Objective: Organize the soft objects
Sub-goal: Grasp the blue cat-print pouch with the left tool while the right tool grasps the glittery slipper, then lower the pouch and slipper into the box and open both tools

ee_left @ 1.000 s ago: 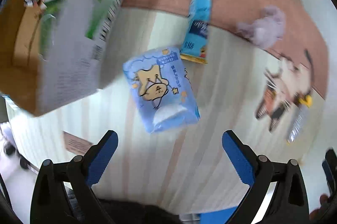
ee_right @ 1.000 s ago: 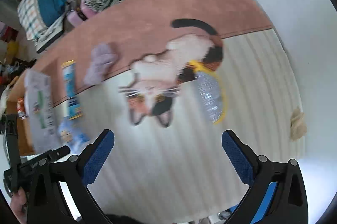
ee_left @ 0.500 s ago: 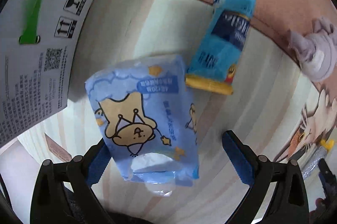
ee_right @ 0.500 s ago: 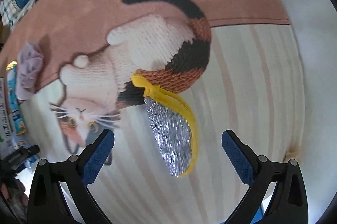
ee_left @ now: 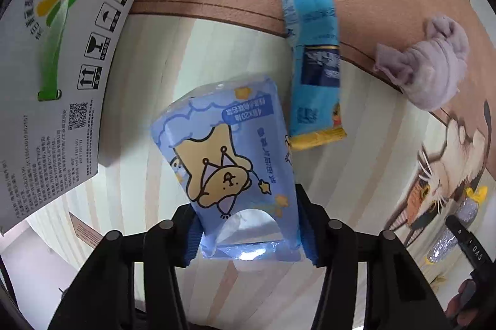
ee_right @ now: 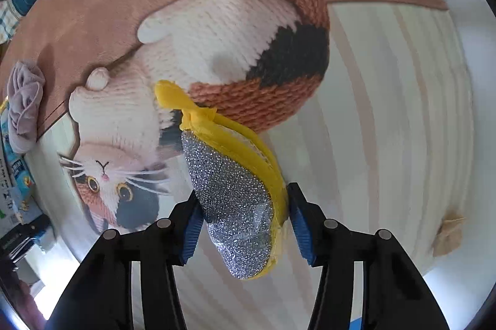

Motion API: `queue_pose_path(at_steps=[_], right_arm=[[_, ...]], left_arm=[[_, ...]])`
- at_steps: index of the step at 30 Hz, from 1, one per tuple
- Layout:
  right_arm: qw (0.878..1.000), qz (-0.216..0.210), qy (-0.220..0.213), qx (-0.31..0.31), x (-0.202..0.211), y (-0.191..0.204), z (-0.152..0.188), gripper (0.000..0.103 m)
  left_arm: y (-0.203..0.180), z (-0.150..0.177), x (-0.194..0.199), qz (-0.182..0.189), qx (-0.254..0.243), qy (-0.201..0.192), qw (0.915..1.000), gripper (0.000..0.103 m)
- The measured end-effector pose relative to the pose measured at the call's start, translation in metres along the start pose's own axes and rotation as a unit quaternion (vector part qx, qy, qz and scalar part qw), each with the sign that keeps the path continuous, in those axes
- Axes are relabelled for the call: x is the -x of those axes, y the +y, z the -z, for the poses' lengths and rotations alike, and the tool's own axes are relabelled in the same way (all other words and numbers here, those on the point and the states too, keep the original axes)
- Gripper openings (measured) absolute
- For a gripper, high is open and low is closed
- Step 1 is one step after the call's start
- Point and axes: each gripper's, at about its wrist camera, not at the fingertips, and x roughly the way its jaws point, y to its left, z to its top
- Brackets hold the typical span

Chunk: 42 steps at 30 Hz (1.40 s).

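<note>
Blue tissue pack sits pinched in our left tool, scourer in our just-closed right tool; sachet and cloth ahead of the left tool remain unsorted.

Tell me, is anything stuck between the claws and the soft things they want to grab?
No. The left claw has just been closing and its pads squeeze the blue tissue pack directly. The right claw has just been closing on the yellow and silver scrubber, with nothing visible between.
</note>
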Motion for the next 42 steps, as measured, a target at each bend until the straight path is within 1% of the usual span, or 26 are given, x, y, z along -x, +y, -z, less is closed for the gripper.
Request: queue_pose_path(at_steps=[3,6,8,11,12,13,16,18,19,20,22,24,27,28,29,32,34,35,37,39,42], right_arm=[[1.000,-0.011,-0.004,-0.001,0.013,0.011,0.010,0.051],[1.000,-0.019,-0.021,0.011,0.032,0.023,0.021,0.051],[0.998,-0.045,-0.028,0.017,0.048,0.035,0.032,0.051],[0.996,-0.071,-0.047,0.037,0.075,0.060,0.047,0.051],[0.994,-0.083,-0.054,0.045,0.085,0.071,0.052,0.051],[0.991,-0.101,-0.062,0.054,0.100,0.086,0.059,0.051],[0.982,-0.143,-0.086,0.083,0.134,0.129,0.075,0.051],[0.976,-0.168,-0.097,0.102,0.154,0.157,0.086,0.051],[0.971,-0.184,-0.102,0.113,0.167,0.176,0.093,0.051],[0.967,-0.197,-0.104,0.122,0.177,0.190,0.094,0.051],[0.958,-0.224,-0.108,0.143,0.193,0.233,0.107,0.051],[0.950,-0.242,-0.108,0.163,0.206,0.279,0.123,0.051],[0.942,-0.261,-0.095,0.186,0.209,0.343,0.144,0.051],[0.941,-0.264,-0.089,0.191,0.206,0.371,0.150,0.051],[0.941,-0.264,-0.085,0.194,0.202,0.390,0.156,0.051],[0.944,-0.256,-0.074,0.197,0.188,0.451,0.166,0.051],[0.948,-0.240,-0.073,0.197,0.179,0.487,0.169,0.051],[0.949,-0.236,-0.073,0.197,0.174,0.498,0.172,0.051],[0.953,-0.222,-0.067,0.192,0.161,0.527,0.173,0.051],[0.956,-0.213,-0.061,0.192,0.148,0.545,0.171,0.051],[0.961,-0.196,-0.050,0.190,0.129,0.565,0.171,0.051]], left_arm=[[0.000,0.009,0.007,0.006,-0.028,0.007,0.9996,0.049],[-0.004,0.019,0.021,0.007,-0.047,-0.015,0.9988,0.049],[-0.009,0.028,0.034,0.014,-0.061,-0.026,0.9977,0.049],[-0.009,0.040,0.058,0.034,-0.077,-0.043,0.9955,0.049],[-0.006,0.045,0.072,0.044,-0.083,-0.052,0.9942,0.049],[-0.012,0.046,0.081,0.048,-0.088,-0.059,0.9932,0.049],[0.005,0.049,0.126,0.059,-0.100,-0.101,0.9880,0.049],[0.029,0.045,0.158,0.062,-0.106,-0.128,0.9841,0.049],[0.045,0.039,0.168,0.060,-0.106,-0.140,0.9827,0.049],[0.061,0.031,0.182,0.055,-0.106,-0.152,0.9812,0.049],[0.099,0.023,0.203,0.050,-0.103,-0.166,0.9795,0.049],[0.140,0.015,0.220,0.029,-0.097,-0.183,0.9779,0.049],[0.192,0.000,0.223,0.008,-0.081,-0.193,0.9779,0.049],[0.212,-0.007,0.223,0.005,-0.076,-0.190,0.9789,0.049],[0.231,-0.014,0.222,0.004,-0.069,-0.187,0.9800,0.049],[0.278,-0.030,0.211,0.003,-0.057,-0.176,0.9827,0.049],[0.304,-0.044,0.203,0.006,-0.051,-0.165,0.9850,0.049],[0.315,-0.051,0.196,0.014,-0.054,-0.154,0.9865,0.049],[0.330,-0.063,0.181,0.032,-0.058,-0.125,0.9900,0.049],[0.341,-0.076,0.163,0.054,-0.068,-0.090,0.9921,0.049],[0.343,-0.090,0.141,0.071,-0.093,-0.051,0.9917,0.049]])
